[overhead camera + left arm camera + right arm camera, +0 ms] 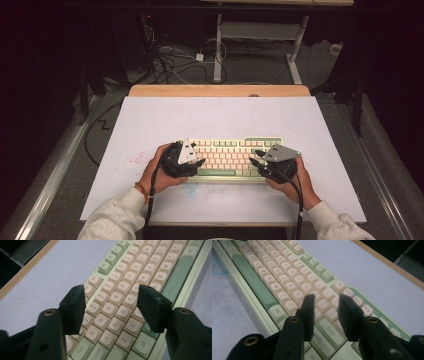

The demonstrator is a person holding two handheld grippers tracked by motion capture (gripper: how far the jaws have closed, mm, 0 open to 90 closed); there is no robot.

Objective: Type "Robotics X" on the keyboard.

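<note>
A cream and green keyboard lies flat near the front edge of the bench, about midway along it. The left gripper hovers over the keyboard's left end with fingers apart and nothing between them. The right gripper hangs over the right end, fingers parted more narrowly and also empty. Judging from this, neither has a hold, so any lifting or shifting of the keyboard is yet to come.

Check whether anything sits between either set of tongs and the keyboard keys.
Nothing visible does. The left tongs stand open directly above the letter keys of the keyboard, and the right tongs hang open over the keys near Enter. Only air separates the jaws from the keycaps.
</note>
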